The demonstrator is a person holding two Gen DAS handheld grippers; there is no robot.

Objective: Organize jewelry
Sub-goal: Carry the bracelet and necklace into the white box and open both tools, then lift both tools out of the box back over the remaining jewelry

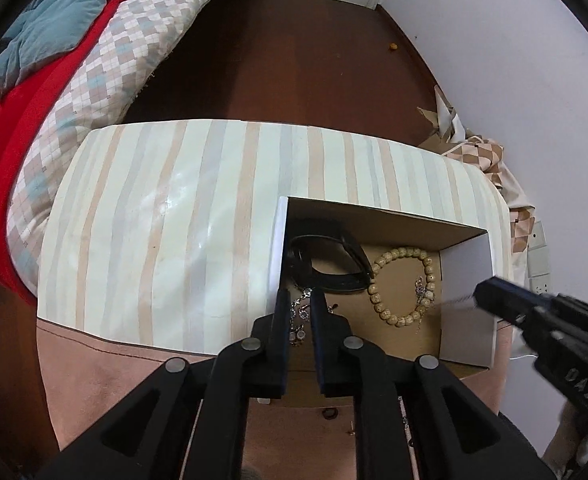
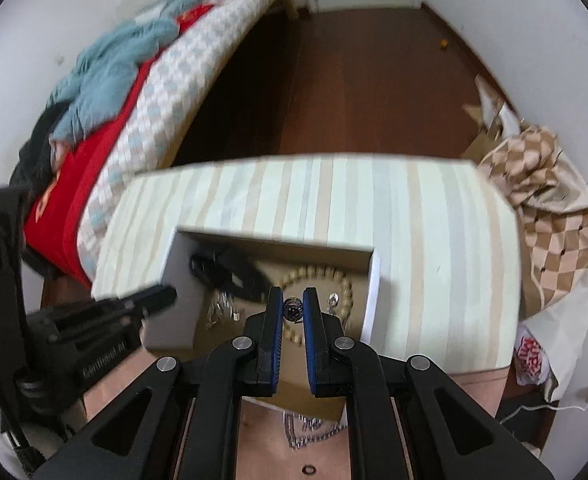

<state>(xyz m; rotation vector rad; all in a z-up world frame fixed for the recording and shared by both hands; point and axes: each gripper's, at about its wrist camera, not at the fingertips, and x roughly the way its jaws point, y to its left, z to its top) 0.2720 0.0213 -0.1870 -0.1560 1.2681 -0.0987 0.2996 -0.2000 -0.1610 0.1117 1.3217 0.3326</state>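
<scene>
An open cardboard box (image 1: 466, 276) stands on the striped table. It holds a black band (image 1: 326, 256), a wooden bead bracelet (image 1: 402, 284) and silver jewelry (image 1: 300, 316). My left gripper (image 1: 300, 298) hangs over the box's near left corner, jaws slightly apart with nothing between them. My right gripper (image 2: 293, 308) is above the same box (image 2: 182, 280) and is shut on a small dark round jewel (image 2: 293, 309). A silver chain (image 2: 306, 428) and a small dark ring (image 2: 308, 470) lie on the pink surface before the box. The right view is blurred.
The striped table (image 1: 174, 220) sits beside a bed (image 1: 106, 60) with a checked quilt and red and blue covers. Brown floor lies beyond. A checked cloth (image 2: 546, 208) and wall sockets (image 1: 538, 248) are at the right.
</scene>
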